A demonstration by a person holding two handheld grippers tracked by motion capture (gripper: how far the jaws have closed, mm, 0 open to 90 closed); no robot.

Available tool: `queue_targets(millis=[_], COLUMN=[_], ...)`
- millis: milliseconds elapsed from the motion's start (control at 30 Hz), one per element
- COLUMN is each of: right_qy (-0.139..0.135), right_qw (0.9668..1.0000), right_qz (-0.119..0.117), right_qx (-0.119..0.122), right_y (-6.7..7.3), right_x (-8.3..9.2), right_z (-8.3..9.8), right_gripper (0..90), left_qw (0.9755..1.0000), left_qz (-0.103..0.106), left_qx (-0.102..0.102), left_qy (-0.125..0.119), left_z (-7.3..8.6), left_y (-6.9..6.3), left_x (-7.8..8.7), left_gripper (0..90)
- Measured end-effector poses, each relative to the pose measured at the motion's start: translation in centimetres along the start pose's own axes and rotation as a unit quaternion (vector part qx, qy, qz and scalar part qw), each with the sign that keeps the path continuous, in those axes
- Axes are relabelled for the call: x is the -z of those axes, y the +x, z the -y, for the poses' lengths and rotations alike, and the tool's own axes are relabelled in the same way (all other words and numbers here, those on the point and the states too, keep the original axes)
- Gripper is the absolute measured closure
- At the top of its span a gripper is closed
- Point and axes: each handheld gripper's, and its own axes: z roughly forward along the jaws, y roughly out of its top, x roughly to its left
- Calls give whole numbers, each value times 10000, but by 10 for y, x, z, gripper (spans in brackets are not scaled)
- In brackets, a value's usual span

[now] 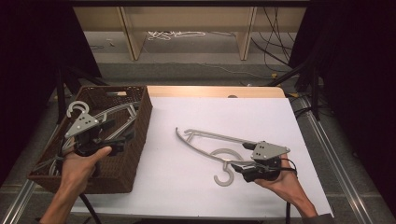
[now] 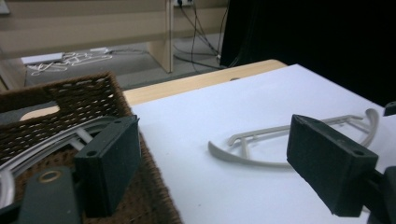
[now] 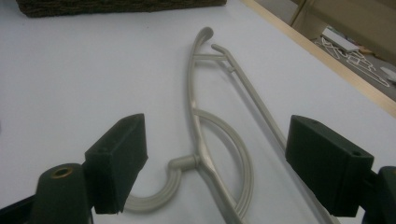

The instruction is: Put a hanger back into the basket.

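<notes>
Hangers in the basket (image 1: 140, 121) are hard to count: from above, my left hand-held gripper (image 1: 100, 135) and its grey plate cover most of them, leaving one pale hook (image 1: 77, 108) and a few curved bars in sight. In the left gripper view the basket's woven wall cuts off all but two pale bars behind the left jaw. That gripper hangs over the basket, jaws wide apart, nothing between them.

The loose hanger (image 1: 210, 144) lies flat on the white sheet (image 1: 187, 112) covering the desk (image 1: 210, 91), right of the basket and well apart from it. My right hand-held gripper (image 1: 240, 167) sits at its near end, so the shoulder under my hand is hidden from above; in the right gripper view that end runs off the bottom edge. The jaws stand open to either side of the hanger's neck, pads clear of it.

The hanger is pale grey plastic: a thin curved bar, a straight rail notched at the far end, an inner arc, and an open hook (image 3: 154, 196) beside my left jaw.
</notes>
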Motion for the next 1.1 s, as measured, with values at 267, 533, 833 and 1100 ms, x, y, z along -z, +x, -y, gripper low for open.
queue_targets(millis=[267,533,833,1100], right_qy=[-91,-161,-263,-334], right_qw=[9999,9997,9990,9983], right_qz=[56,71,86,108], right_qx=[-34,-180,-362,-462], right_y=[0,-2,-3,-4], right_x=[0,1,1,1], right_z=[1,2,7,10], right_gripper=[215,201,193,190], left_qw=[9992,9970,9960,9949], left_qz=[312,645,631,654], left_qx=[-72,-266,-561,-715], left_qy=[-257,-332,-291,-270], left_z=[13,35,54,70], left_y=[-21,-45,-52,-52], left_x=[-7,-16,-27,-26], left_gripper=[175,177,178,175])
